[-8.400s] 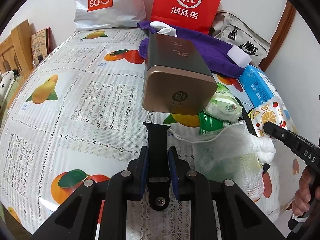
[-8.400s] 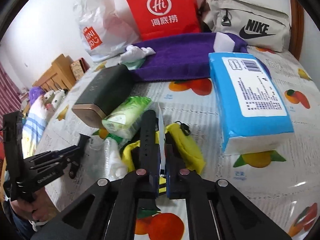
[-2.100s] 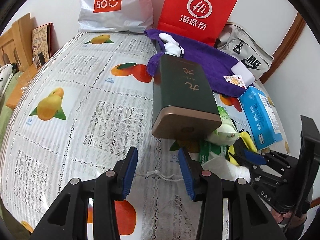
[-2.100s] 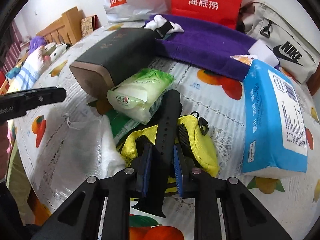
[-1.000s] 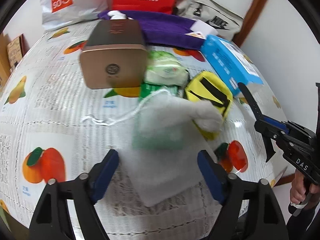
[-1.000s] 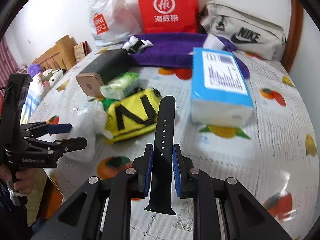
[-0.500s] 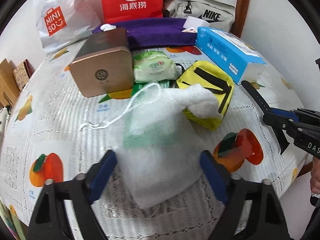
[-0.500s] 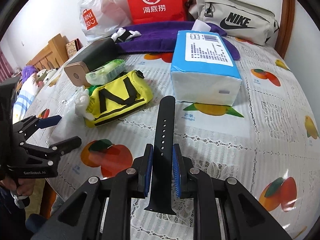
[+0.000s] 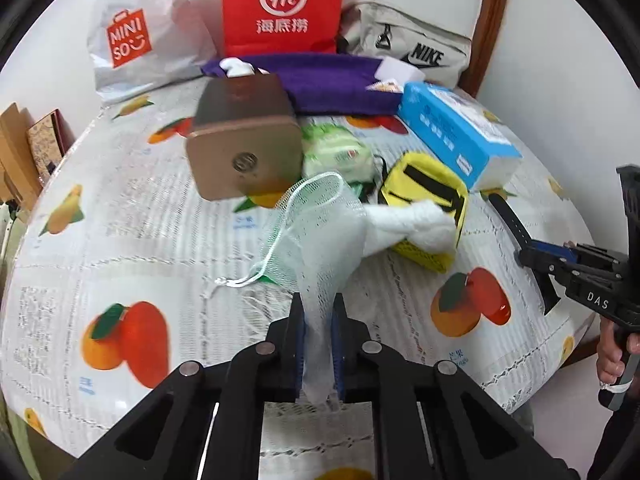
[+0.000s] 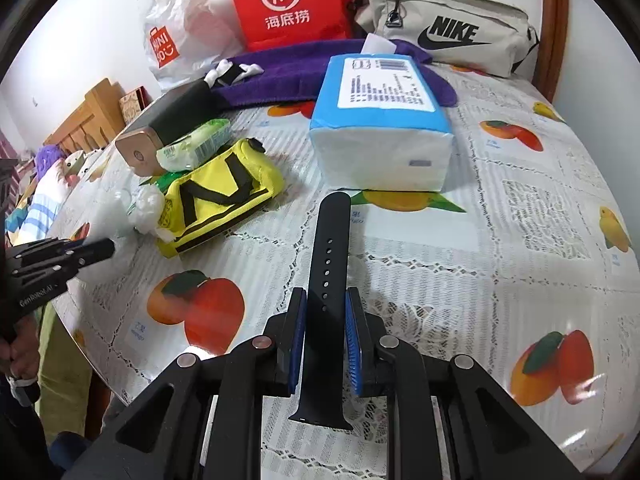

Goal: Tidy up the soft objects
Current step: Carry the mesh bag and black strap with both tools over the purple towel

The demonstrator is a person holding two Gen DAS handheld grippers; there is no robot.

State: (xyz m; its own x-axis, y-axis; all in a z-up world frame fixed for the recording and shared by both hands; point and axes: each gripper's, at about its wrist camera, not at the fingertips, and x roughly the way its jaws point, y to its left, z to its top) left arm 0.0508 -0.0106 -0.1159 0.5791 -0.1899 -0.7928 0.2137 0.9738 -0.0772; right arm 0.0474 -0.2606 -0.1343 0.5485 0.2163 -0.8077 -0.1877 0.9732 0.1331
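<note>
Around the one blue-wrapped block of tissues (image 10: pixel 380 128) on the round, fruit-printed tablecloth (image 10: pixel 520 280) I count singles. Just left of it lie one yellow zip pouch with black straps (image 10: pixel 224 200), one green pack of wipes (image 10: pixel 196 148) and one dark box with a gold end (image 10: pixel 160 136). One white mesh drawstring bag (image 9: pixel 316 240) hangs from my left claw. Behind the tissues: one purple towel (image 10: pixel 296 68), one red paper bag (image 10: pixel 288 4), one white plastic shopping bag (image 10: pixel 176 36), one beige belt bag (image 10: pixel 444 28). One black perforated watch strap (image 10: pixel 328 280).

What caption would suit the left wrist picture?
Left gripper pinches a white mesh bag on a fruit-print tablecloth, beside a yellow pouch.
</note>
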